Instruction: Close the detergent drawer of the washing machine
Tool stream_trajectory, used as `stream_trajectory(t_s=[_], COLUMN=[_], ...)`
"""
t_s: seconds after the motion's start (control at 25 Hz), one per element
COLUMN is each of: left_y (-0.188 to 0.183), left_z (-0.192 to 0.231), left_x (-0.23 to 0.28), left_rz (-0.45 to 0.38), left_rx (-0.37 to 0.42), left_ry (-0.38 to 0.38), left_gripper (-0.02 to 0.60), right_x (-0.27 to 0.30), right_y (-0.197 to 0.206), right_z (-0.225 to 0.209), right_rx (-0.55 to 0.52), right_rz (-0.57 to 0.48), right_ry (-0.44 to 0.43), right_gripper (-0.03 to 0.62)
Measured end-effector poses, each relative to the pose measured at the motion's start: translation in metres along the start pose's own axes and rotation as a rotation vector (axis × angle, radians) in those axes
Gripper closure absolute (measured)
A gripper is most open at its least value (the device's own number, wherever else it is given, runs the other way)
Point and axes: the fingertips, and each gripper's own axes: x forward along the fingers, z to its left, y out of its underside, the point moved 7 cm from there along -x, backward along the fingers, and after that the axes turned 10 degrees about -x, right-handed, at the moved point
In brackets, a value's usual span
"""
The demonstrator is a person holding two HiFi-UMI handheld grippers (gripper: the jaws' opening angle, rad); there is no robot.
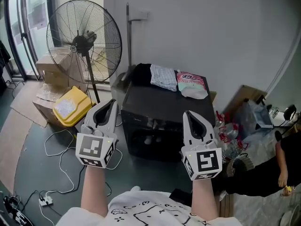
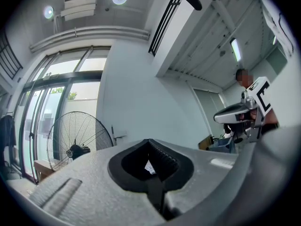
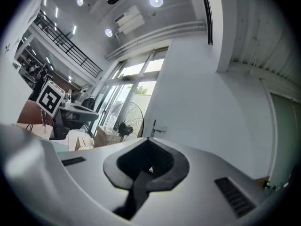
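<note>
The black washing machine (image 1: 162, 108) stands against the wall in the middle of the head view. Something pale shows on its front (image 1: 153, 124); I cannot make out the detergent drawer. My left gripper (image 1: 112, 102) is held up short of the machine's left corner, jaws shut and empty. My right gripper (image 1: 188, 113) hovers before the machine's right front, also shut with nothing in it. In the left gripper view the closed jaws (image 2: 149, 142) point at the bare wall. The right gripper view shows its jaws (image 3: 149, 140) closed too.
A folded cloth (image 1: 163, 76) and a pink-and-green bag (image 1: 190, 84) lie on the machine's top. A big standing fan (image 1: 84, 44), a yellow box (image 1: 70, 106) and cardboard boxes (image 1: 51, 69) stand at the left. Cables (image 1: 61, 159) trail over the floor. A person (image 1: 282, 164) sits at the right beside clutter.
</note>
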Motion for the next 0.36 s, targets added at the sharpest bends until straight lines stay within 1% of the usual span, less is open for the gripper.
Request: stream_trajectory(t_s=[0.12, 0.36], left_y=[0.0009, -0.0016], left_z=[0.0021, 0.0061], left_x=[-0.0006, 0.0006], left_rz=[0.003, -0.004], left_rx=[-0.001, -0.008], left_ry=[0.0, 0.006], left_gripper=[0.565, 0.565], right_x=[0.0, 0.0057], right_y=[-0.0025, -0.0059], right_z=[0.0006, 0.003], right_rx=[0.006, -0.004], right_rz=[-0.003, -0.009], right_ry=[0.007, -0.006], right_gripper=[0.595, 0.595])
